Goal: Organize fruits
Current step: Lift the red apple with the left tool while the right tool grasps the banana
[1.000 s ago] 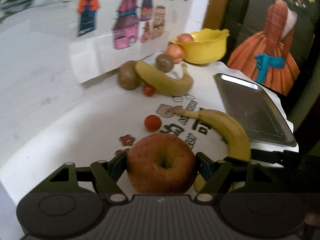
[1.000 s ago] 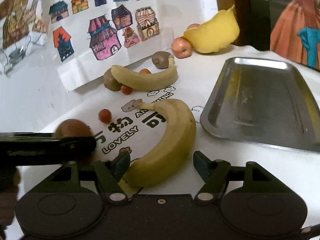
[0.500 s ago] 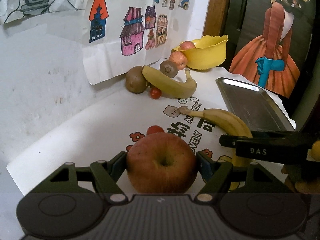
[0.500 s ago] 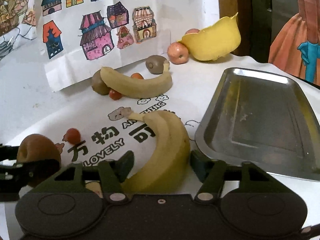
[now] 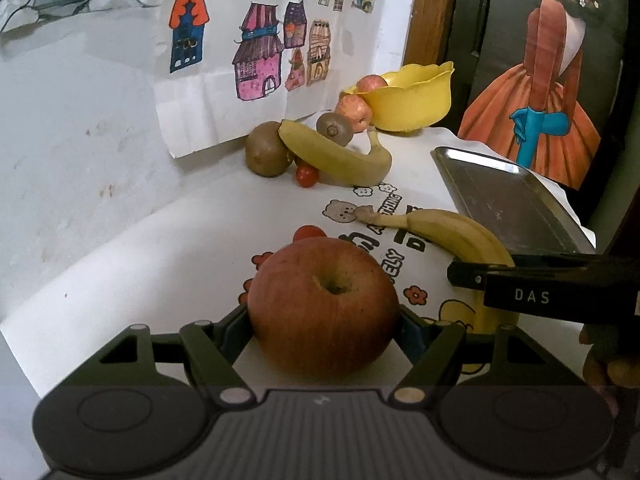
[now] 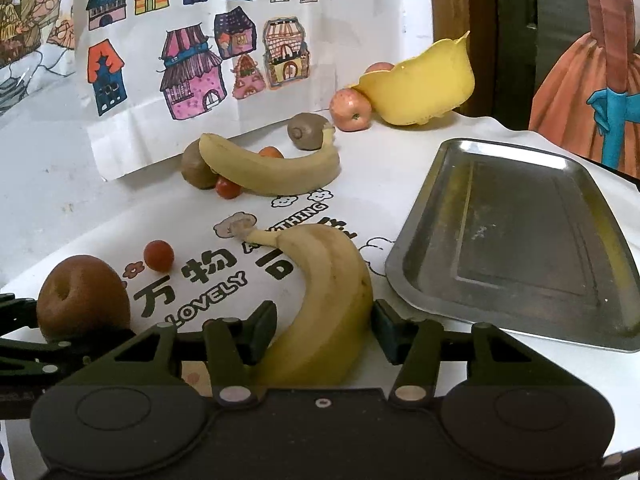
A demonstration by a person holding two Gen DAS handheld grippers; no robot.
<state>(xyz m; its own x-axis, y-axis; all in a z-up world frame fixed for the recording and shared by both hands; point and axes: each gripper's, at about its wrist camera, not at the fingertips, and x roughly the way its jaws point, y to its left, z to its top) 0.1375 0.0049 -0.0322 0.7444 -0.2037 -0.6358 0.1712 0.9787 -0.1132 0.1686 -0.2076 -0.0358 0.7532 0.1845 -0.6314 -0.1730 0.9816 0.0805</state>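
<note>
My left gripper (image 5: 324, 328) is shut on a red apple (image 5: 324, 300), held just above the white printed tablecloth (image 5: 168, 256). The same apple (image 6: 82, 296) shows at the far left of the right wrist view. My right gripper (image 6: 324, 328) straddles the near end of a yellow banana (image 6: 328, 280) that lies on the cloth, and both pads touch its sides. An empty steel tray (image 6: 520, 240) lies just right of that banana. A yellow bowl (image 6: 424, 88) at the back holds one apple.
By the back wall lie a second banana (image 6: 272, 168), two kiwis (image 6: 196, 168) (image 6: 308, 130), an apple (image 6: 351, 110) beside the bowl and small red tomatoes (image 6: 159, 255) (image 6: 228, 188). A paper drawing (image 6: 192, 60) hangs on the wall.
The right gripper's fingers have narrowed around the banana until they touch it. The left gripper has lifted and pulled back a little with the apple.
</note>
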